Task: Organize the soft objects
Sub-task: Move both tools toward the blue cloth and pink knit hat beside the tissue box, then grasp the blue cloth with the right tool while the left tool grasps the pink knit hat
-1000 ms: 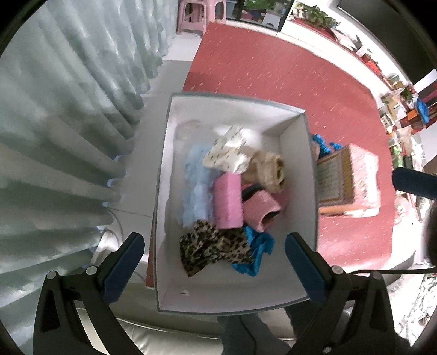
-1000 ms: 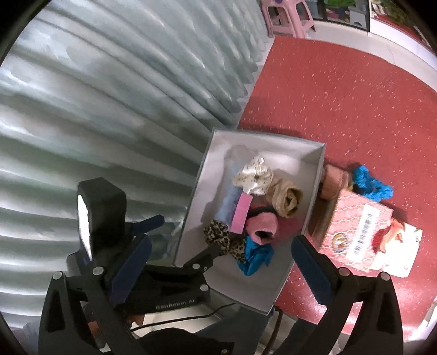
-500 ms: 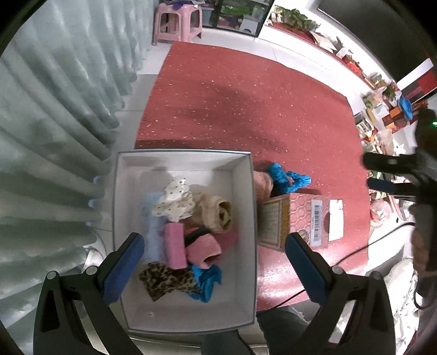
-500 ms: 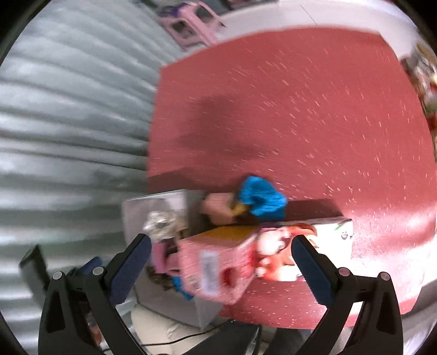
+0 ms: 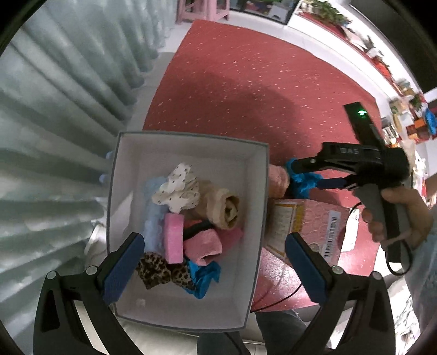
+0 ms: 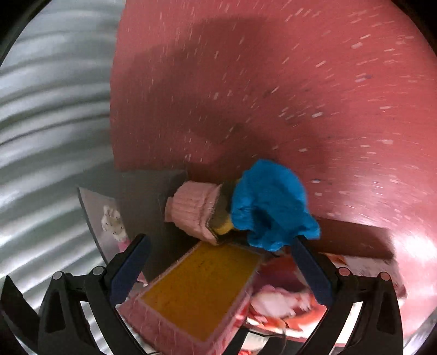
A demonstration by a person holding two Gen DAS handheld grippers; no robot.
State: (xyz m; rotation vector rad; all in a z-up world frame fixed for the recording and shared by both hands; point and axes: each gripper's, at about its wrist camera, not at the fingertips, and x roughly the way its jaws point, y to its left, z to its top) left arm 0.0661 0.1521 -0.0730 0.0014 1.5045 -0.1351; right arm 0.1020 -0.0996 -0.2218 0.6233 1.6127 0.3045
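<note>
Right gripper (image 5: 306, 170) held out wide open at about 2 o'clock in the left view, squeezed by a hand (image 5: 396, 215), reaching down toward the blue cloth (image 6: 270, 204). Nothing pinched yet. Left gripper (image 5: 213, 267) open too, empty, hanging over the white box (image 5: 188, 142), likely just watching and waiting.

Going from big to small: red carpet (image 5: 245, 82) with tiny pale specks, filling most of the floor from 12 to 3 o'clock. Pale curtain (image 5: 54, 109) in long folds from 8 to 11 o'clock. Bits of a crowded room far off at 1 o'clock, plus a pink stool (image 5: 202, 11) at 12, too small to tell much.

Next, white box pushed up near the curtain, already holding a heap of soft things: spotted white cloth (image 5: 177, 191), tan roll (image 5: 224, 204), pink rolls (image 5: 202, 245), leopard scrunchie (image 5: 161, 270). Looks like the home for soft stuff.

Pink carton (image 5: 314, 218) just beside the box at 3 o'clock, lying flat.

Still outside: blue cloth and a pale pink fuzzy roll (image 6: 194, 210), tucked between box, carton and carpet, touching each other. Probably next to go in.
</note>
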